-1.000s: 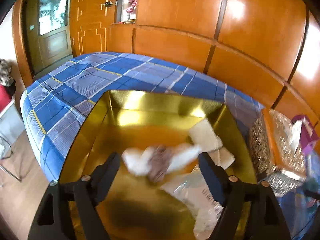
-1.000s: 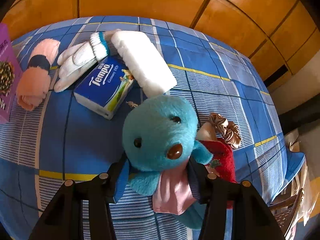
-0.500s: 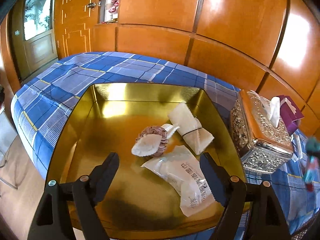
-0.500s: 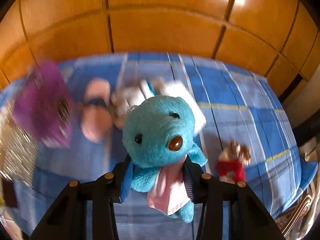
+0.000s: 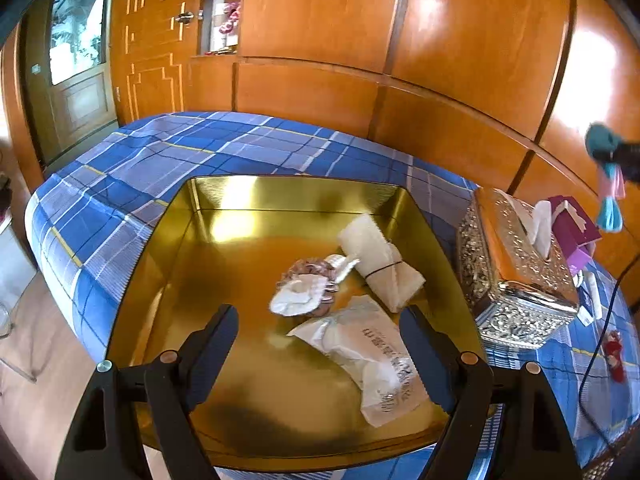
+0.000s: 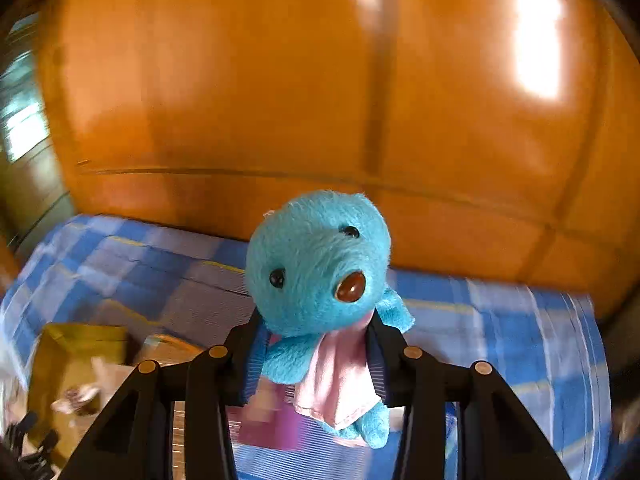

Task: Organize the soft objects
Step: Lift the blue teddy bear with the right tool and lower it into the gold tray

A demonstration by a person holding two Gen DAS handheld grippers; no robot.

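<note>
Left wrist view looks down at a slant from close above the gold tray (image 5: 172,248), its own two fingers (image 5: 208,344) framing the bottom edge, with the blue plaid bed (image 5: 120,168) running to ten o'clock and the wood-panelled wall (image 5: 460,40) across twelve. Right wrist view sits higher and blurred, facing the same panelling (image 6: 280,80) over the bed (image 6: 520,332). Both share the tray, small at eight o'clock (image 6: 68,344) here.

Ornate silver tissue box (image 5: 516,272) on blue plaid bedspread (image 5: 168,168), purple carton (image 5: 574,228) just behind, against glossy wooden wall panels (image 5: 460,40).
</note>
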